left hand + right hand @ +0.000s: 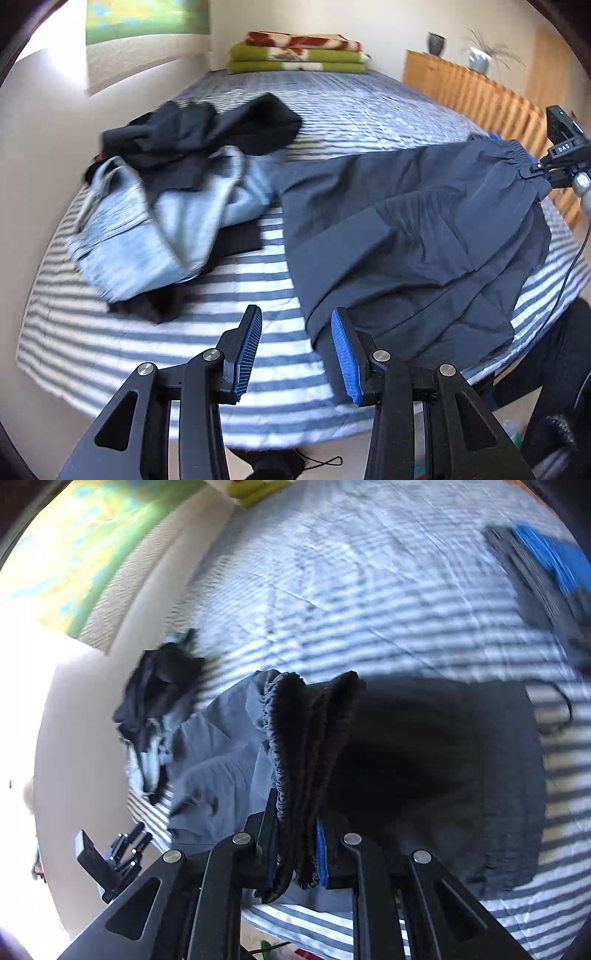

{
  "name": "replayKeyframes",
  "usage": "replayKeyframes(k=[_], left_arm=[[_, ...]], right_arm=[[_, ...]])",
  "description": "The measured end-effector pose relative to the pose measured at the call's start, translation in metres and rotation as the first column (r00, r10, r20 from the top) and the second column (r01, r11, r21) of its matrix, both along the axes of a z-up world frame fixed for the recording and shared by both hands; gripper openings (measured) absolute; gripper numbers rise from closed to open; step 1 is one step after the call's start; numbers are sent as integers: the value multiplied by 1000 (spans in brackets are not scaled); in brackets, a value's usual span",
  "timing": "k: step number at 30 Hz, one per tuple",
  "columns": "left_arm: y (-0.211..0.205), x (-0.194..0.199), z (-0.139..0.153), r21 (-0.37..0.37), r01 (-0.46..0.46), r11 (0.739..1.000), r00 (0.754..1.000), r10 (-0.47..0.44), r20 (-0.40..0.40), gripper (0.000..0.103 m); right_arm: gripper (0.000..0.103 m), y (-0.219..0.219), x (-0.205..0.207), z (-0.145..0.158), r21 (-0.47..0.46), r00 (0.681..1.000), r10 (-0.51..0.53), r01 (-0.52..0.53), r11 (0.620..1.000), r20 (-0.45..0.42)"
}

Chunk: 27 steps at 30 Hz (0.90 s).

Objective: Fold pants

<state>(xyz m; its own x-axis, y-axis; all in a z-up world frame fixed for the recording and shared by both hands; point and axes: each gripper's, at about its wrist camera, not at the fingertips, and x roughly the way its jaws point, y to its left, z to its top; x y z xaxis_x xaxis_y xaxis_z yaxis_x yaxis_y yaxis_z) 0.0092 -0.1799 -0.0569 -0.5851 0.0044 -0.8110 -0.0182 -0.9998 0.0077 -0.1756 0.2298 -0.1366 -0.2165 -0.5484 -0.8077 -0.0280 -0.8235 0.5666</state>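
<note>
1. While the dark navy pants (417, 236) lie spread over the near right part of the striped bed (258, 295), their elastic waistband (299, 760) is bunched and lifted off it.
2. That waistband is pinched between the blue pads of the right gripper (295, 853), whose jaws stand narrow on the fabric.
3. At the bed's near edge, the left gripper (295, 347) hangs partly open with nothing between its fingers, one finger just over the pants' hem.
4. Toward the bed's left side sits a heap of black and light-blue clothes (173, 206).
5. Folded green and red blankets (299, 51) rest at the far end.
6. White lettering on the right gripper's body looks like "DAS" (564, 148).
</note>
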Motion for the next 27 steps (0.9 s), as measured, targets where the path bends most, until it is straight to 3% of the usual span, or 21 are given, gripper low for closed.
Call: replayKeyframes(k=[2,5,14,20,24,27], left_arm=[[15,-13,-12,-38,38,999,999,-37,27,42],[25,-19,-20,-57,69,996,996,-66,53,42],[13,-19,-22,-60,42,997,996,-37,79,42],[9,-11,-15,-60,36,998,997,-32,64,42],[11,-4,-14,-73,57,996,997,-53,64,42],[13,0,-15,-71,68,995,996,-64,62,39]], right_arm=[[14,14,3,-21,13,999,-23,22,1000,44],[14,25,9,-41,-39,994,-51,55,998,99],[15,16,16,-3,-184,1000,2,3,983,23],[15,46,2,-43,-20,986,-91,95,995,138],[15,54,-4,-48,60,984,-124,118,991,126],[19,39,-7,-41,167,993,-72,56,984,92]])
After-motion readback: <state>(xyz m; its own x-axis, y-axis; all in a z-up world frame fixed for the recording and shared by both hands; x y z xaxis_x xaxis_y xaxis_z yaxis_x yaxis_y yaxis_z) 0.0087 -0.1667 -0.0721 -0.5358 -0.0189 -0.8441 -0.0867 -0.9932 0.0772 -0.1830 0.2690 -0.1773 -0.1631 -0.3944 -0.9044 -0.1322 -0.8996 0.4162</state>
